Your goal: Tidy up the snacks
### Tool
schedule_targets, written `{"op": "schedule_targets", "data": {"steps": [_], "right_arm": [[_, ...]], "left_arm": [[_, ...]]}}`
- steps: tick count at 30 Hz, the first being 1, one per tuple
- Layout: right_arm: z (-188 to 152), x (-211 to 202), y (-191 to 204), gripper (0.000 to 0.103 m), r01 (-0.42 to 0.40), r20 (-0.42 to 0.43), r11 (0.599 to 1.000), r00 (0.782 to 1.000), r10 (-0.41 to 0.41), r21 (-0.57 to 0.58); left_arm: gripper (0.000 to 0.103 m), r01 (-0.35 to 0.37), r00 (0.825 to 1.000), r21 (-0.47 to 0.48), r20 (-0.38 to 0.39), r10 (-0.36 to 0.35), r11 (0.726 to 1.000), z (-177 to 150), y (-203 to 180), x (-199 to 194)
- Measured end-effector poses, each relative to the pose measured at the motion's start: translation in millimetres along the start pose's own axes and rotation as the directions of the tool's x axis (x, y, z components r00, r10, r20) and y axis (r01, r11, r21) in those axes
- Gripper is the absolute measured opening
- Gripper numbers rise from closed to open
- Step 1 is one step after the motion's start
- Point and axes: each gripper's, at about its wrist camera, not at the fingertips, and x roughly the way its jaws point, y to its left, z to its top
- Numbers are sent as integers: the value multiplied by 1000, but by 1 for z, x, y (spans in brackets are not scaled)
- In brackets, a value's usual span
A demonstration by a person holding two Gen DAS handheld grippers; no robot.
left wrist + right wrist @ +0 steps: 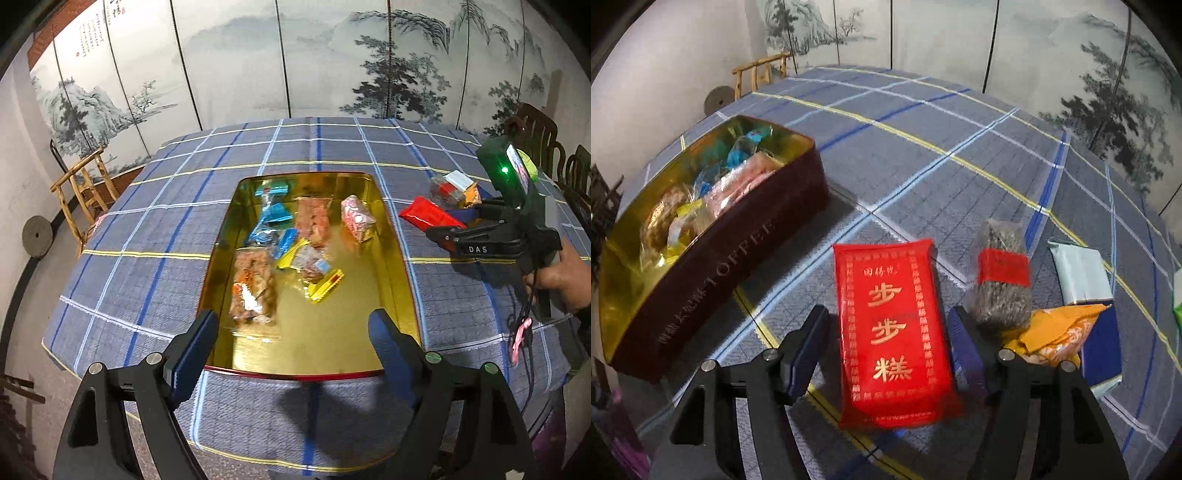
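Note:
A dark red toffee tin (pixel 295 376) with a gold lining sits mid-table and holds several wrapped snacks, among them a blue packet (pixel 271 212) and a pink one (pixel 356 218). My left gripper (pixel 295 341) hovers open over the tin's near end with nothing between its fingers. To the tin's right lies a flat red packet (pixel 894 328) with gold lettering. My right gripper (pixel 886 343) straddles it, and a gap shows at the left pad. The left wrist view shows the right gripper (pixel 452 227) low over the red packet (pixel 424 216).
Beside the red packet lie a dark snack with a red label (pixel 1001 280), a pale green packet (pixel 1082 273), an orange packet (pixel 1060 332) and a blue box (pixel 1104 350). The checked tablecloth (pixel 147 277) covers the table. A bamboo chair (pixel 85 192) stands at the left, with dark chairs (pixel 535 129) at the right.

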Motion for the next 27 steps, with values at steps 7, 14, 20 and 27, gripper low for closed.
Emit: {"op": "schedule_targets", "data": {"steps": [7, 14, 20, 27], "right_arm": [[-66, -62, 16, 44, -28, 78, 996, 997, 22, 87], [-145, -130, -78, 44, 70, 118, 919, 985, -124, 388], [-186, -143, -153, 44, 182, 56, 830, 967, -248, 527], [-202, -136, -193, 44, 213, 34, 782, 958, -286, 586]], "left_arm": [[80, 30, 999, 55, 12, -30, 998, 7, -27, -6], [80, 150, 989, 113, -20, -149, 982, 25, -73, -7], [80, 248, 968, 100, -59, -243, 964, 57, -107, 4], [80, 275, 958, 54, -105, -269, 960, 104, -142, 40]]}}
